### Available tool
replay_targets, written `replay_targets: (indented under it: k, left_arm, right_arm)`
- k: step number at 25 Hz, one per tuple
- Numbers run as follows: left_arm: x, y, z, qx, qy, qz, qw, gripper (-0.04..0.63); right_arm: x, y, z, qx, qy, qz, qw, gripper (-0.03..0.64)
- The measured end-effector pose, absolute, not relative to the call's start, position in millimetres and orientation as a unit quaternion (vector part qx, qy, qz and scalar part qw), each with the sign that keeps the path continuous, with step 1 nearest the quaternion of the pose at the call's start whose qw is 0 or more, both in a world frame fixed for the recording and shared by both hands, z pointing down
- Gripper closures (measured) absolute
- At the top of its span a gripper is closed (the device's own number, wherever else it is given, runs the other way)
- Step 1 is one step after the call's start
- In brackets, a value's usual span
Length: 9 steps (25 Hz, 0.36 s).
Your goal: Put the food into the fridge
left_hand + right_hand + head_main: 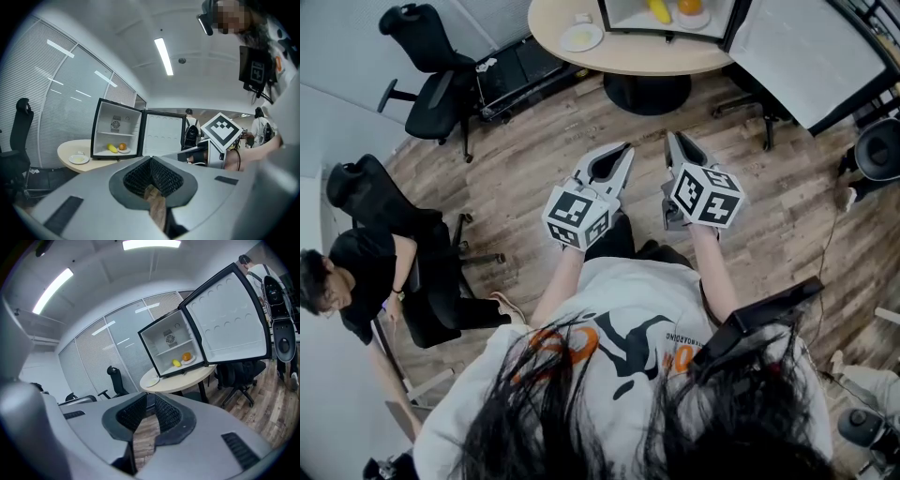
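Yellow banana (pixel 659 10) and orange (pixel 689 6) are seen inside the open fridge (pixel 129 124), which is set on the round desk (pixel 628 52) at the far side. Nearer, over the wooden floor (pixel 534 178), the left hand-held gripper (pixel 623 150) and right hand-held gripper (pixel 673 139) are held closed, with nothing gripped.

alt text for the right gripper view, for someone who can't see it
The right gripper, its empty jaws nearly together, points at an open mini fridge on a round table. A banana and an orange sit inside it, and a white plate lies on the table beside it.
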State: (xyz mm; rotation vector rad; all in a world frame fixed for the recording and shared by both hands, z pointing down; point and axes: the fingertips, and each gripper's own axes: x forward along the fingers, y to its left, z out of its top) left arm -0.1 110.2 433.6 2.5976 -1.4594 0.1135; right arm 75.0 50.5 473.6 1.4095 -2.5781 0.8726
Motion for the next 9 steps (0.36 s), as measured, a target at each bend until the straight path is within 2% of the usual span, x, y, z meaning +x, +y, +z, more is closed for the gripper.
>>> replay_targets:
  k: [9]
  left_arm:
    - [-14.2, 107.3, 430.1, 0.858, -0.506, 0.035, 0.074, 0.584]
  right_arm:
    - [71.2, 46.5, 474.1, 0.455, -0.845, 0.279, 0.043, 0.554]
